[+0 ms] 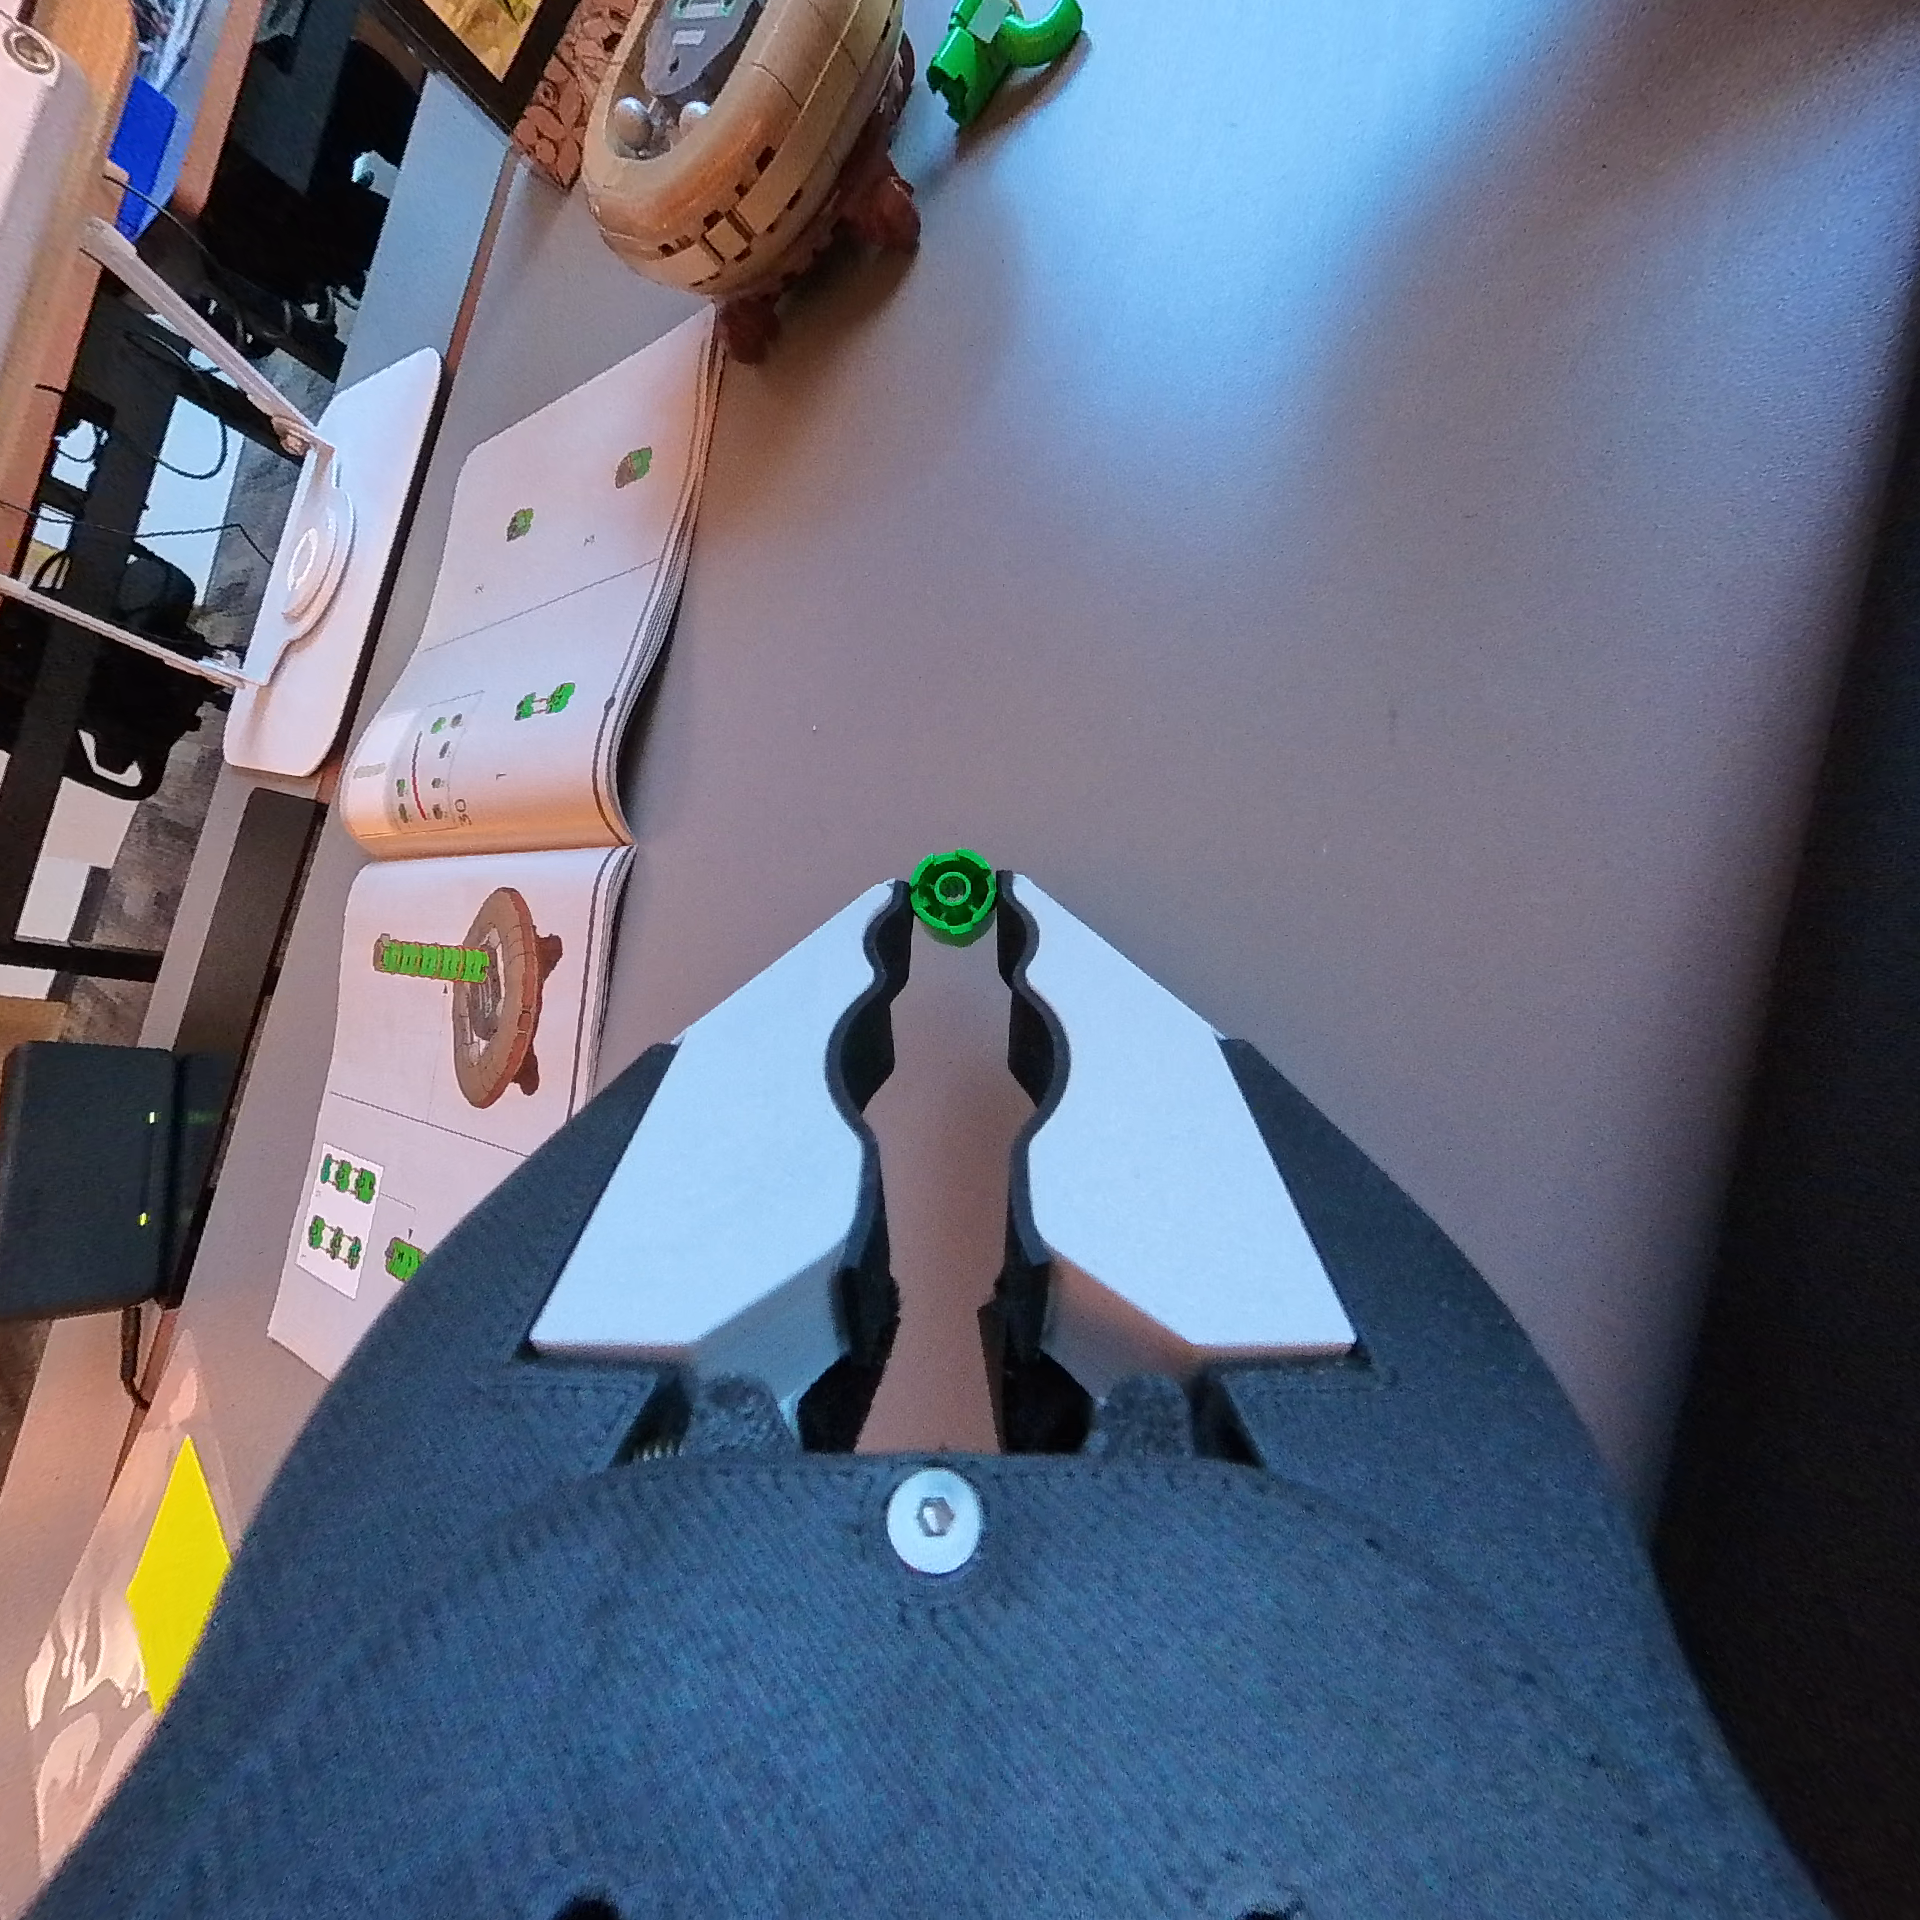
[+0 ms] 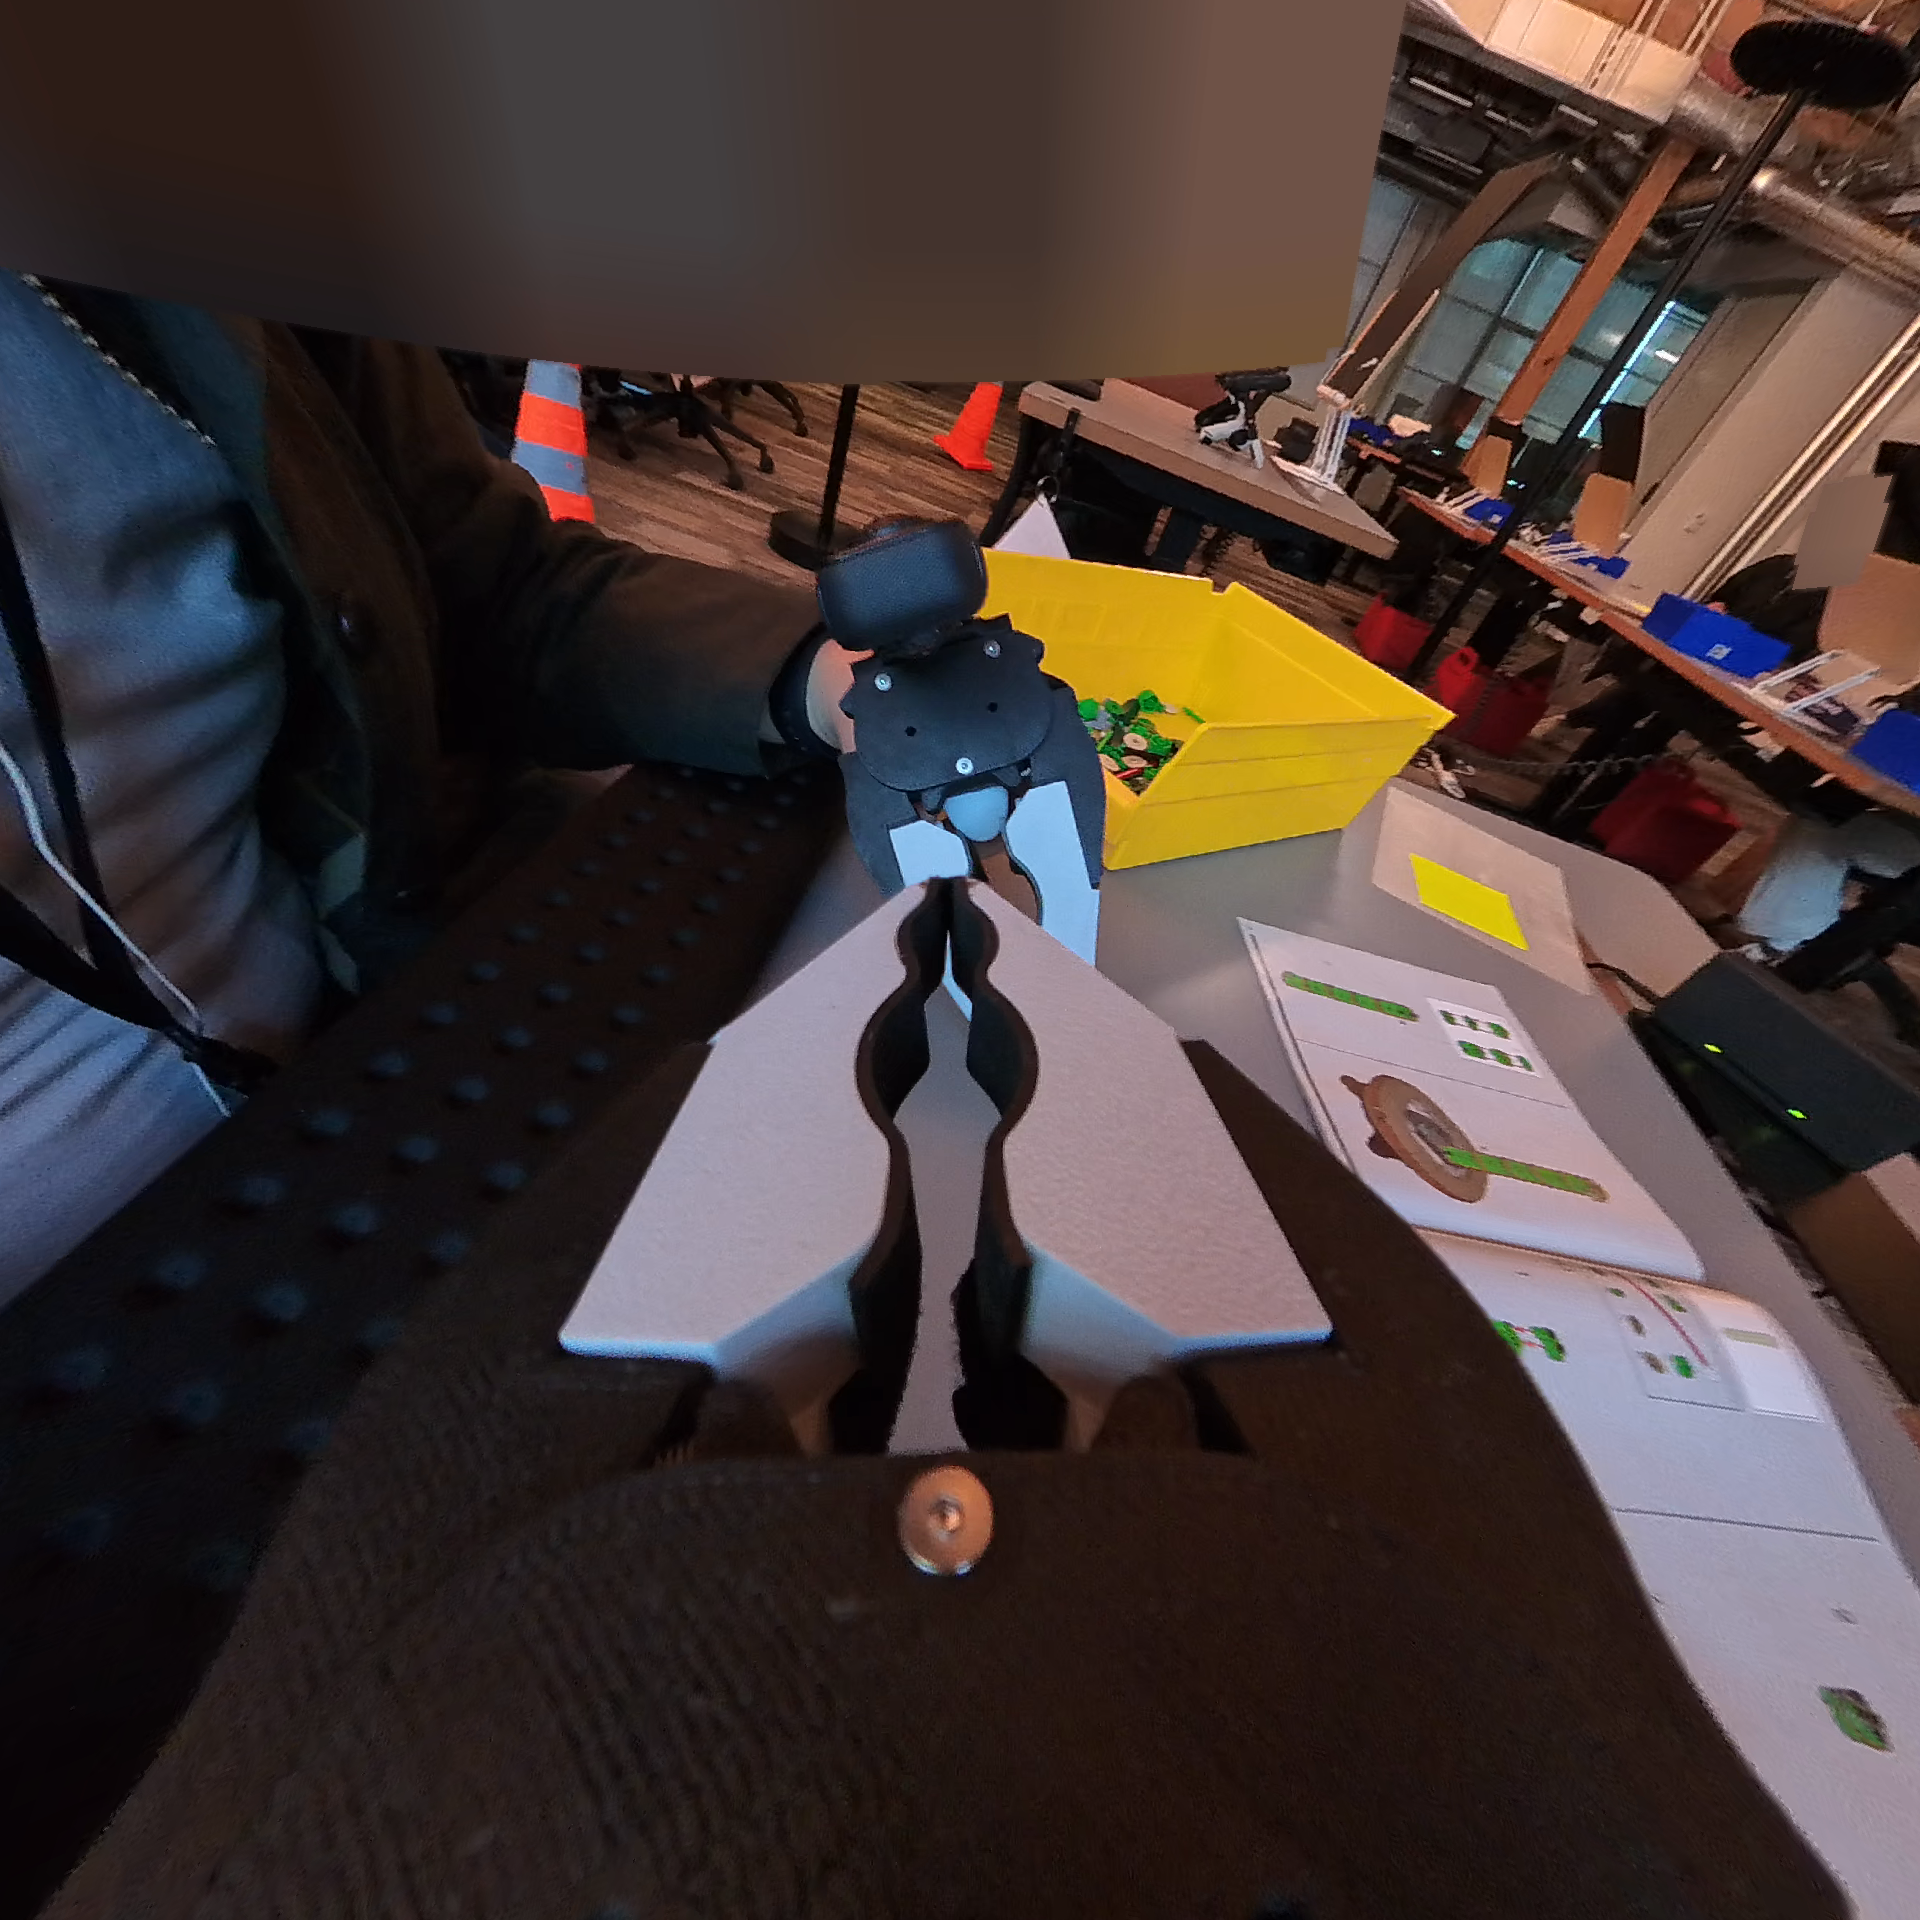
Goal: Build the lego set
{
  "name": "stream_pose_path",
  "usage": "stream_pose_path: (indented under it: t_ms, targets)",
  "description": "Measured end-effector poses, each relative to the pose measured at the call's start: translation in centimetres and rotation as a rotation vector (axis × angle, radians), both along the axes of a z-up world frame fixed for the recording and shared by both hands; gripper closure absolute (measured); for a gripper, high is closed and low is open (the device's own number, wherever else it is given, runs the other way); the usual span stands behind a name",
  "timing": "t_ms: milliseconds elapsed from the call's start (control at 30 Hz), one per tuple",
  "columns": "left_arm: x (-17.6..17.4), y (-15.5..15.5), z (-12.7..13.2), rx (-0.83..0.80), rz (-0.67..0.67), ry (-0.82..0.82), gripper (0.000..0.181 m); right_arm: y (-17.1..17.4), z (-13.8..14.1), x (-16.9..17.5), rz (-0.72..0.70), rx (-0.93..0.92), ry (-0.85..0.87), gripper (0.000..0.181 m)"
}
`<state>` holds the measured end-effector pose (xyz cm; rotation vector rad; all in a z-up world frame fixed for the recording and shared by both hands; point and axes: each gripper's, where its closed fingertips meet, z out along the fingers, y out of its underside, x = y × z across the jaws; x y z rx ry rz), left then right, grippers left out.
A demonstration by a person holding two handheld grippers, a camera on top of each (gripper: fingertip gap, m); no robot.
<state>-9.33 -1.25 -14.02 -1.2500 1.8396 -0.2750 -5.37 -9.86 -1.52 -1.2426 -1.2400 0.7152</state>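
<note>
While the left tool point(image 1: 953, 900) pinches a round green piece point(image 1: 952, 898) over bare surface point(image 1: 1299, 623), the right tool point(image 2: 947, 902) is closed, empty, booklet point(image 2: 1455, 1122) alongside.

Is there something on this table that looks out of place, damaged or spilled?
Nothing stands out. The left gripper pinches one green round piece at its fingertips, the instruction booklet lies open, and the loose pieces stay inside the yellow bin.
</note>
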Motion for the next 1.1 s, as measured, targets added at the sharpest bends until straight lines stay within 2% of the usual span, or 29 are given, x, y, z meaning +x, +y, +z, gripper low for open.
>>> stream_pose_path:
  t_ms: [467, 1100]
  targets:
    - [-0.1, 0.1, -0.2, 0.007, 0.002, 0.01, 0.166, -0.9, 0.0, -0.5, 0.029, 0.091, -0.027, 0.181]
    - [-0.1, 0.1, 0.0, 0.009, 0.004, 0.004, 0.166, -0.7, 0.2, -0.3, 0.017, 0.092, -0.017, 0.181]
